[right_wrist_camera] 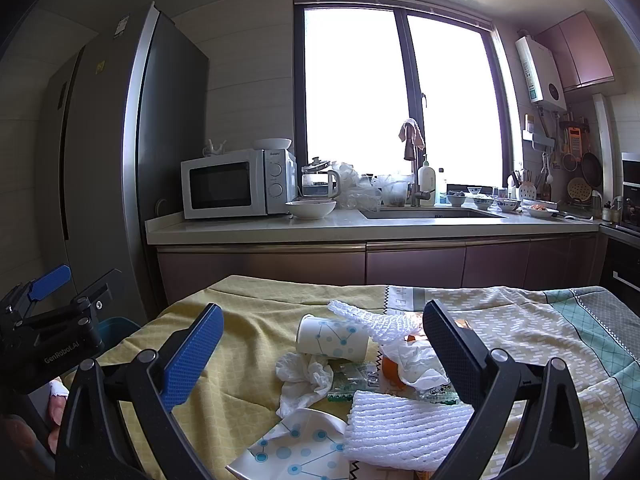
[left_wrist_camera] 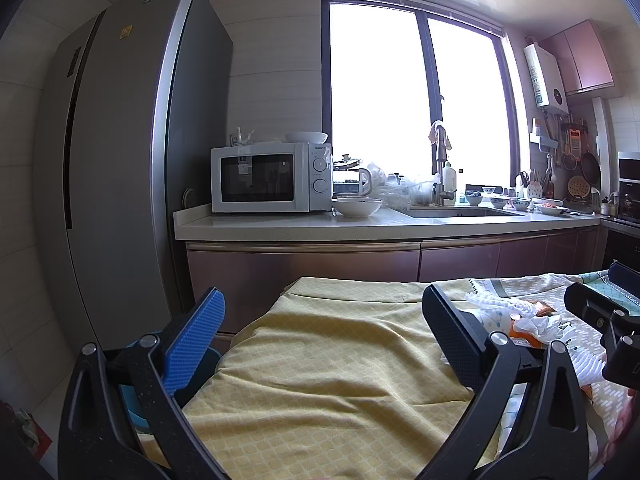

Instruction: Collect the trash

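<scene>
A trash pile lies on the cloth-covered table (right_wrist_camera: 248, 344). It holds a tipped paper cup (right_wrist_camera: 332, 338), a crumpled tissue (right_wrist_camera: 304, 380), white foam nets (right_wrist_camera: 408, 424), orange peel (right_wrist_camera: 390, 368), a plastic wrapper (right_wrist_camera: 354, 380) and a flattened paper cup (right_wrist_camera: 300, 448). My right gripper (right_wrist_camera: 324, 356) hangs open just above the pile, holding nothing. My left gripper (left_wrist_camera: 324, 344) is open over bare yellow cloth (left_wrist_camera: 320, 380), left of the pile. The left wrist view shows the tissue (left_wrist_camera: 536, 326) and the right gripper (left_wrist_camera: 600, 288) at its right edge. The left gripper (right_wrist_camera: 86, 276) also appears far left.
A blue bin (right_wrist_camera: 116, 326) stands below the table's left edge, also seen as blue bin (left_wrist_camera: 132, 400). Behind are a counter (right_wrist_camera: 360, 228) with microwave (right_wrist_camera: 236, 184), bowl (right_wrist_camera: 310, 208) and sink (right_wrist_camera: 432, 213), and a tall fridge (left_wrist_camera: 120, 160) at left.
</scene>
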### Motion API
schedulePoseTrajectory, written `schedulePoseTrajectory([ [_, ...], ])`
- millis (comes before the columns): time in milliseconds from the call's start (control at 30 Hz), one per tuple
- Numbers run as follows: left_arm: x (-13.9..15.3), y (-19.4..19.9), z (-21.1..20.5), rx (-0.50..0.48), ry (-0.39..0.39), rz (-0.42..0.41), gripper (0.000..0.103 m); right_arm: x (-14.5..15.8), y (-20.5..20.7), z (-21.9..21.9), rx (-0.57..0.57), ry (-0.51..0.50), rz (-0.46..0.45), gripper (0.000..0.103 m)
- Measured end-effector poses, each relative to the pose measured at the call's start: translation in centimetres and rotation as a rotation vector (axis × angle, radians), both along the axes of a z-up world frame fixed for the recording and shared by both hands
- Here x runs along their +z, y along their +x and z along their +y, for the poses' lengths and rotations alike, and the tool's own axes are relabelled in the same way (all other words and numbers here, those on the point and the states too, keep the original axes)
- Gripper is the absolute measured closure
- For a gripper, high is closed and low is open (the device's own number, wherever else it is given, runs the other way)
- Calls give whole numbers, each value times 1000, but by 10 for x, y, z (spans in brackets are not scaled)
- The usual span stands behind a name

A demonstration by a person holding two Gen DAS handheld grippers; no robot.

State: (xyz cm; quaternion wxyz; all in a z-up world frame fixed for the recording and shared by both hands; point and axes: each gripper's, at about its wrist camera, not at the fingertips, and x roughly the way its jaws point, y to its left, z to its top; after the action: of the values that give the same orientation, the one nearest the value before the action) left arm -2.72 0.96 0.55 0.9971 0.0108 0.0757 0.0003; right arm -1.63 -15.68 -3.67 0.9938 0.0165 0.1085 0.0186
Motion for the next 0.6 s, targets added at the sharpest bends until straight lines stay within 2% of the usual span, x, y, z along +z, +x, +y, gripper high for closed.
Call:
schedulePoseTrajectory([
  [600,0,0,2,1,1,-1,6,0,1,0,4,2,2,7],
])
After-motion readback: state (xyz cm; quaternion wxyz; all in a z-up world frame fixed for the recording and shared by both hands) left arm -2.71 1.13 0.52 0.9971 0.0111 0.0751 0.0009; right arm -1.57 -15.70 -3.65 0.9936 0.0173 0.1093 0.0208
